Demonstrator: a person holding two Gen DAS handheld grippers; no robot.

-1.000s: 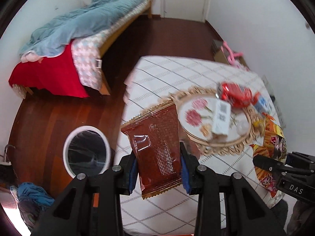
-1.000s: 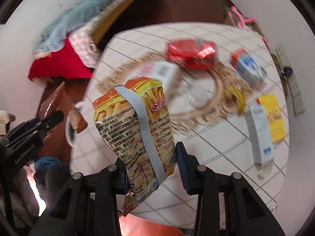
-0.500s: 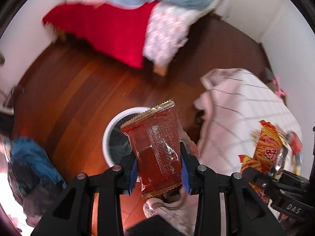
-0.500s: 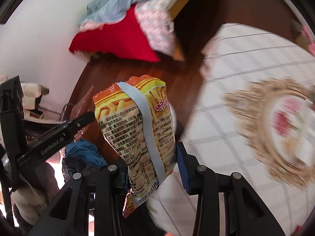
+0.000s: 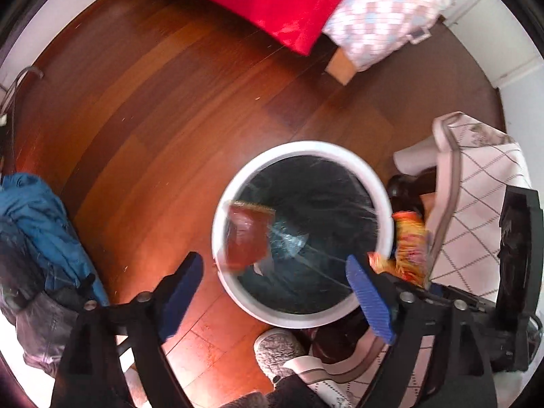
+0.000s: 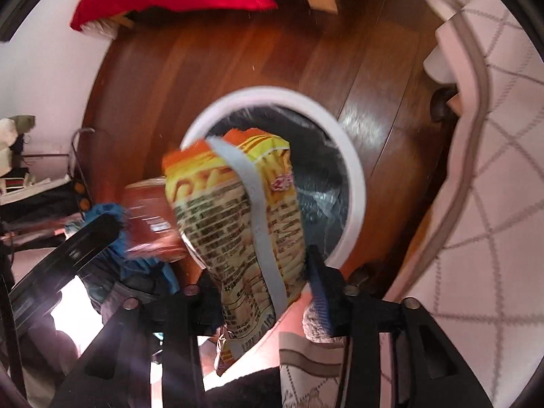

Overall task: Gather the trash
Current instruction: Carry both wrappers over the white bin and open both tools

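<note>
My left jaws (image 5: 273, 273) stand wide apart, released; the glossy brown wrapper (image 5: 247, 234), blurred, hangs free over the near rim of the bin (image 5: 357, 163). My right jaws (image 6: 263, 280) clench a crinkly orange-and-yellow snack bag (image 6: 238, 210), its small print too blurred to read. The round white bin has a black liner and stands on bare wooden floor (image 5: 153, 102), just beside the counter's checked cloth (image 5: 482, 183).

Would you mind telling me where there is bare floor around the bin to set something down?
The widest bare stretch of wooden floor lies between the white bin and the red bedding. It is crowded by the blue clothes pile, and beside the tablecloth, where the right gripper holds the yellow snack bag.
</note>
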